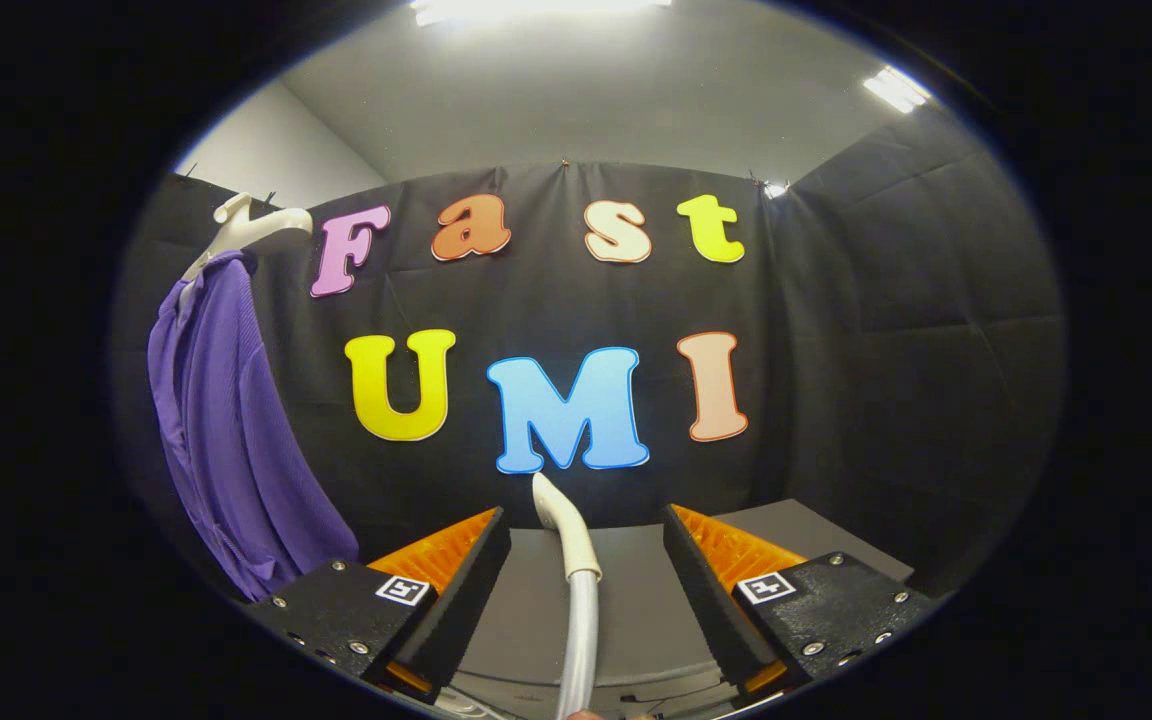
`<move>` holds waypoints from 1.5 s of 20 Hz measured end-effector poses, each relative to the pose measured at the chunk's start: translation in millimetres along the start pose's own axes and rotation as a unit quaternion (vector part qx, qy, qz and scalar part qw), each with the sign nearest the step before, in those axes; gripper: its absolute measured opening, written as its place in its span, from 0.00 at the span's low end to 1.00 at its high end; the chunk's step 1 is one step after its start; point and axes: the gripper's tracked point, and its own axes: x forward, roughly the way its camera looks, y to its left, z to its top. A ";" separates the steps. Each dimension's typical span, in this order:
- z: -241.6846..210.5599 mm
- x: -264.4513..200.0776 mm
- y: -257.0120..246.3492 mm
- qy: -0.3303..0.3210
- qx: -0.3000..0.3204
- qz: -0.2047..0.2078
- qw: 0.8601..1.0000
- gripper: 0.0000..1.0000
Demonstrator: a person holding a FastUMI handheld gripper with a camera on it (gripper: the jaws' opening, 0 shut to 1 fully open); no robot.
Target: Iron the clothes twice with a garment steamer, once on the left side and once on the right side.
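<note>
I'm holding the gripper (586, 560) wide open, gripping nothing, with the steamer handle (568, 530) rising upright between the fingers, touching neither. I'm thinking a lopsided close could knock it over instead of catching it, and its hose (581, 650) might drag. The purple garment (226, 440) is hanging on a pale hanger (251, 228) well off beyond my left finger, against the booth's wall. The grey table (816, 535) is lying ahead.
</note>
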 end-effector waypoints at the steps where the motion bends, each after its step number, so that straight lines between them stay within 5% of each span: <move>1: 4.2 9.6 -2.9 -0.001 0.007 0.006 1.000 0.95; 8: -12.6 71.5 -30.9 0.047 0.055 0.024 0.997 0.94; 14: -56.5 118.9 -12.1 0.137 0.134 0.075 0.979 0.95; 30: -152.1 151.4 45.9 0.350 0.232 0.191 0.887 0.92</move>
